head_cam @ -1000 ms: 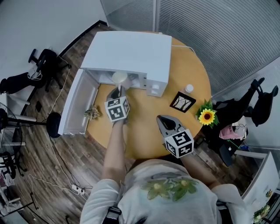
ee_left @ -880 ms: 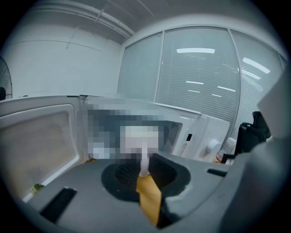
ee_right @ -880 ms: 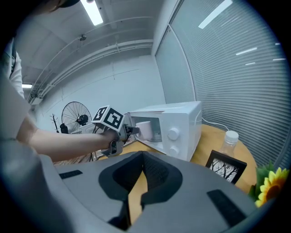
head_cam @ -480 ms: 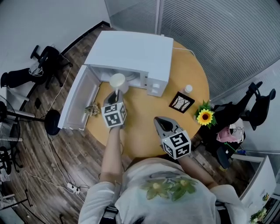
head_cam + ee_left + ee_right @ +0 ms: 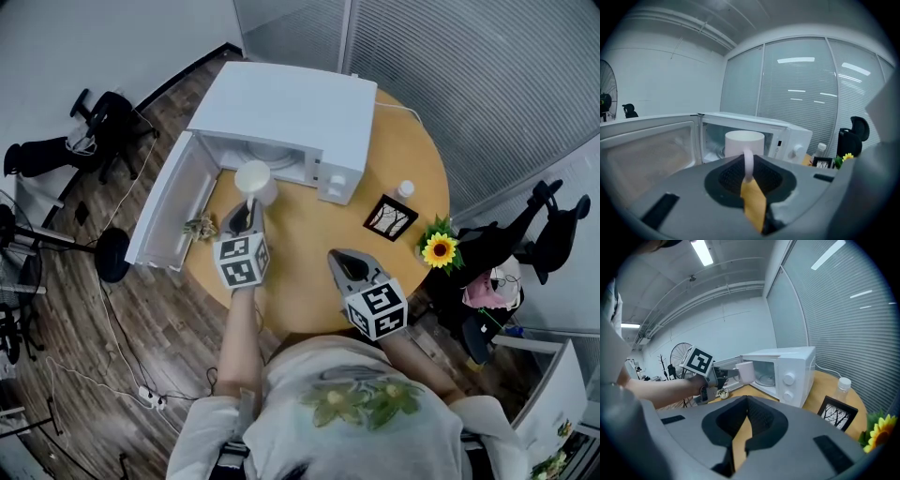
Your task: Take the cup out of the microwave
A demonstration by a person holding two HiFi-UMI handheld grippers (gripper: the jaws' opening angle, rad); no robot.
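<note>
The white microwave [image 5: 291,112] stands at the back of the round wooden table [image 5: 300,272], its door [image 5: 167,214] swung open to the left. My left gripper [image 5: 247,208] is shut on the handle of the white cup [image 5: 255,178] and holds it upright in the air just in front of the oven opening. In the left gripper view the cup [image 5: 744,142] fills the middle, its handle pinched between the jaws of the left gripper [image 5: 748,169]. My right gripper [image 5: 349,265] hovers over the table's near right part, shut and empty. From the right gripper [image 5: 743,426] I see the cup [image 5: 746,371] outside the microwave [image 5: 787,369].
A framed tree picture [image 5: 391,217], a small bottle [image 5: 405,190] and a sunflower [image 5: 443,249] sit at the table's right. A small dried plant [image 5: 199,227] lies near the open door. Office chairs [image 5: 553,225] stand on the wooden floor around the table.
The left gripper has drawn the cup back out of the oven opening toward me and slightly up. The right gripper has stayed about where it was.
</note>
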